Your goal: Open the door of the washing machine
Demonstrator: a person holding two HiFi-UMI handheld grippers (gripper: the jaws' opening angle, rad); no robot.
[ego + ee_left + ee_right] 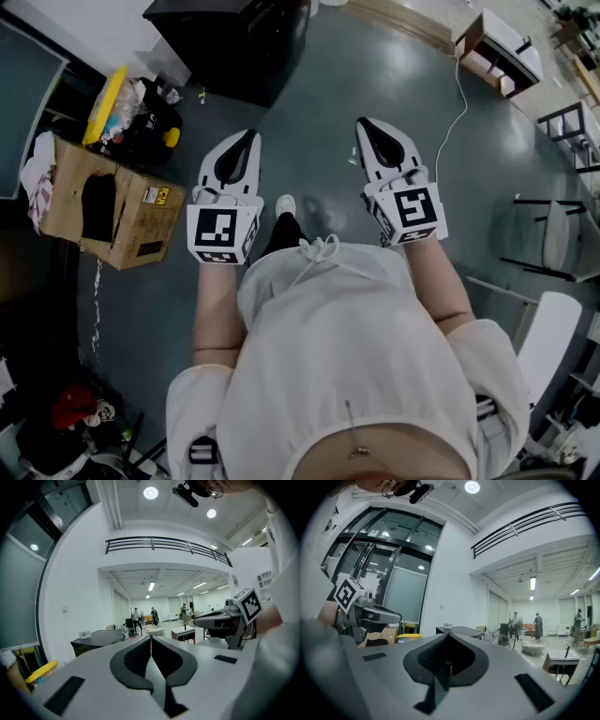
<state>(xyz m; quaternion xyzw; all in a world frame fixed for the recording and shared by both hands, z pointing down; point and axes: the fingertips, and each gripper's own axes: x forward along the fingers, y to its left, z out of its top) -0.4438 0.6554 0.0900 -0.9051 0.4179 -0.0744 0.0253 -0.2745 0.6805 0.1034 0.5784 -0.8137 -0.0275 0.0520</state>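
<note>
I'm standing on the grey-green floor (328, 112), which is filling most of the head view as I'm looking steeply down. A black boxy unit (234, 42) is sitting well ahead at my 11 o'clock; I cannot tell whether it is the washing machine. A cardboard box (112, 211) is lying tilted at my 9 o'clock, a dark cut-out showing in its side. I'm holding the left gripper (251, 134) out at about 11 o'clock and the right gripper (361, 122) at about 1 o'clock, both roughly level, well apart and touching nothing. Both pairs of jaws are pressing fully together with nothing between them. A yellow container (105, 103) is resting beyond the box at 10 o'clock, and a thin white cable (459, 103) is trailing over the floor at 1 o'clock.
</note>
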